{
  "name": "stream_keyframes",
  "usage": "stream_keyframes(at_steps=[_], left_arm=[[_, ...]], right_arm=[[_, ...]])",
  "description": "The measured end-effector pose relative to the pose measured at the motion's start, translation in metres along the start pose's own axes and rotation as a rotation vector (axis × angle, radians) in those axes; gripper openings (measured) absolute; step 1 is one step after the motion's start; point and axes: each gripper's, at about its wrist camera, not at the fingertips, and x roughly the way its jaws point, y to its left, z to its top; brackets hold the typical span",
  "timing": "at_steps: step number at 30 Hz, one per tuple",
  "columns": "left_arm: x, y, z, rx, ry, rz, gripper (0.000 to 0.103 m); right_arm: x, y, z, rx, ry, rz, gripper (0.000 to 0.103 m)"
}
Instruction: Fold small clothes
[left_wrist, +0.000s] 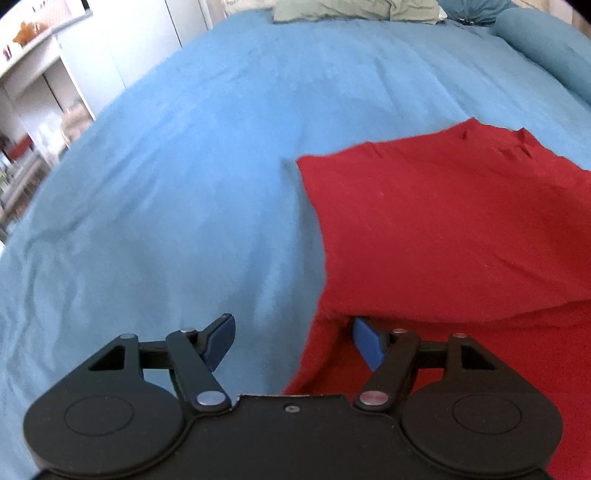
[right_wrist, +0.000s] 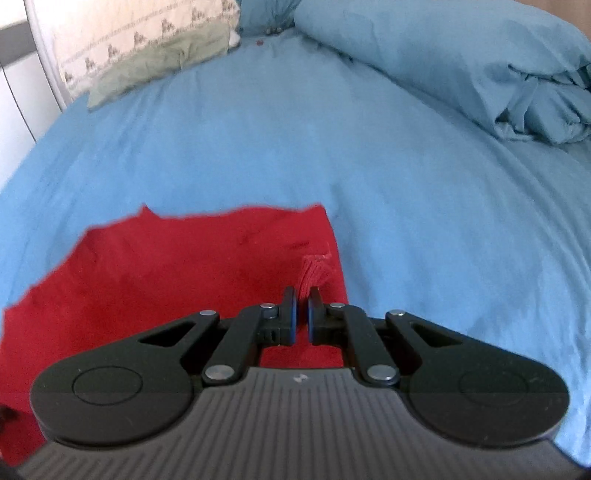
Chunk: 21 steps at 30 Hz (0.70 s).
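Observation:
A red garment (left_wrist: 443, 229) lies spread on the blue bed cover (left_wrist: 177, 177). In the left wrist view my left gripper (left_wrist: 293, 341) stands open just above the garment's left edge; its right fingertip (left_wrist: 365, 339) sits under a raised fold of red cloth, its left fingertip (left_wrist: 221, 339) over the blue cover. In the right wrist view my right gripper (right_wrist: 302, 295) is shut on a bunched pinch of the red garment (right_wrist: 184, 280) near its right edge, and the gathered cloth sticks up beyond the pads.
The blue bed cover (right_wrist: 369, 155) reaches in all directions. A rolled blue duvet (right_wrist: 461, 62) lies at the far right, and a green and cream pillow (right_wrist: 147, 51) at the head. White shelves (left_wrist: 33, 96) stand off the bed's left side.

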Motion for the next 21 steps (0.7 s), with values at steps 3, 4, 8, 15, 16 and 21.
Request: stream_keyframes(at_steps=[3,4,8,15,16,21], left_arm=[[0.003,0.003,0.001,-0.007,-0.008,0.018,0.077],[0.004,0.006,0.001,-0.028,0.002,0.014,0.077],[0.001,0.016,0.001,-0.108,0.054,-0.003,0.077],[-0.044,0.001,0.024,-0.033,-0.060,-0.155,0.089],[-0.046,-0.005,0.030,-0.015,-0.080,-0.182,0.094],[-0.016,-0.037,0.058,0.036,-0.085,-0.253,0.094]], right_arm=[[0.004,0.001,-0.004,-0.016,0.013,-0.008,0.021],[0.005,0.002,-0.004,-0.017,0.012,-0.011,0.021],[0.009,0.003,-0.006,-0.035,0.058,-0.054,0.032],[-0.026,-0.003,-0.008,-0.040,-0.043,-0.108,0.092],[-0.029,-0.001,-0.008,-0.058,-0.052,-0.080,0.093],[-0.028,0.015,-0.014,-0.141,-0.037,0.032,0.094]])
